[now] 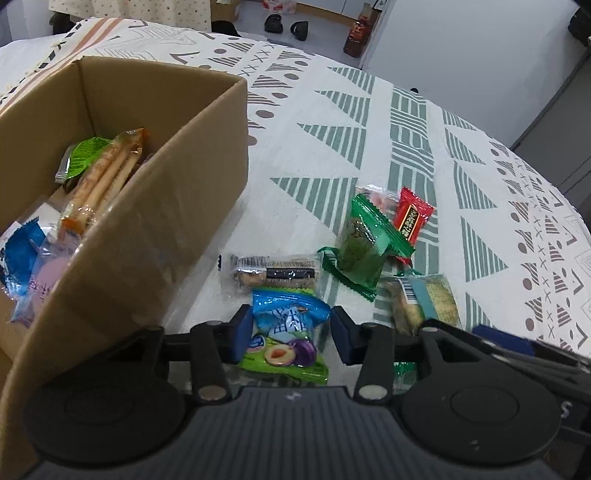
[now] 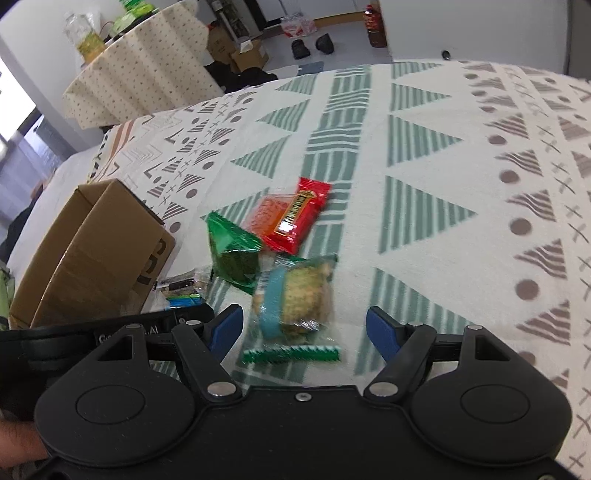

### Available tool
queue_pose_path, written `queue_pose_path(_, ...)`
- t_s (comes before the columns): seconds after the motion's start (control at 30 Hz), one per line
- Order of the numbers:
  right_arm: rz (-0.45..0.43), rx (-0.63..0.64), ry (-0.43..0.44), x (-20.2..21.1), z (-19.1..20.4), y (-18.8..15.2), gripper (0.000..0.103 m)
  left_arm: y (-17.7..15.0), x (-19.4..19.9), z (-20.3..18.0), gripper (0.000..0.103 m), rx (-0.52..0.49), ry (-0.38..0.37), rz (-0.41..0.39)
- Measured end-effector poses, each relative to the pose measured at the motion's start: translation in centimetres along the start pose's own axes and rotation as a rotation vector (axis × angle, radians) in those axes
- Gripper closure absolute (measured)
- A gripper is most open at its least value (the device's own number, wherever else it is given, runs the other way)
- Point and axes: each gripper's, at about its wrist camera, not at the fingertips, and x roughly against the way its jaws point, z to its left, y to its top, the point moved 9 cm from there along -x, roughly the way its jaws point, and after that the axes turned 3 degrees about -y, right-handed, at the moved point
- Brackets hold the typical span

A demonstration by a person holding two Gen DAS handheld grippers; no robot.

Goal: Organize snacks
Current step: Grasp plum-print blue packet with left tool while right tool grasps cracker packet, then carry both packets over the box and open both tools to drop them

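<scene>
1. A table (image 2: 424, 229) under a cloth printed with green striped triangles and grey dots carries everything; behind it are a grey floor, a pair of dark shoes (image 1: 286, 24) and a second draped table (image 2: 147, 62).
2. The left gripper (image 1: 291, 330) has its blue pads spread, with a blue and green plum packet (image 1: 290, 332) lying between them on the cloth; the left pad sits close against the packet, the right one stands a little off it, and whether either presses it I cannot tell.
3. Just past that packet lies a clear nut bar (image 1: 275, 273), and to its right a green packet (image 1: 360, 247) leans over a red packet (image 1: 412, 214).
4. A cardboard box (image 1: 155, 236) stands open just left of the left gripper, holding an orange-ended stick pack (image 1: 105, 177), a light green sachet (image 1: 83, 155) and a blue wrapper (image 1: 18, 254).
5. The right gripper (image 2: 304, 328) is released, pads wide apart, hovering low over a clear-wrapped biscuit (image 2: 299, 299) with a pale blue band.
6. Beyond the biscuit in the right wrist view sit the green packet (image 2: 232, 251) and red packet (image 2: 299, 218), with the box (image 2: 92, 258) off to the left.
7. A hand (image 2: 18, 439) shows at the lower left edge of that view.
</scene>
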Motion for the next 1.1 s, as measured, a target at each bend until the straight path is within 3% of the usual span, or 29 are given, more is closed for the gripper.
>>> queue_pose_path(0.13, 0.016, 0.080, -0.063, -0.9, 0.5, 0.1, 0.031, -0.3, 0.4, 0.3, 0.064, 0.013, -0.008, 0.012)
queue_pose_path(0.23, 0.033, 0.085, -0.101, -1.4, -0.1, 0.0, 0.044, -0.4, 0.7, 0.4, 0.064, 0.018, -0.022, 0.011)
queue_pose_path(0.37, 0.047, 0.118, -0.127, -1.0, 0.3, 0.0, 0.048, -0.4, 1.3, 0.4, 0.064, 0.022, -0.041, -0.002)
queue_pose_path(0.4, 0.047, 0.104, -0.133, -0.7, 0.3, -0.1, 0.054, -0.4, 1.5, 0.4, 0.064, 0.019, -0.043, -0.006)
queue_pose_path(1.1, -0.022, 0.065, -0.106, 7.2, 3.4, -0.6, 0.056, -0.6, 9.7, 0.6, 0.064, -0.006, -0.064, -0.106)
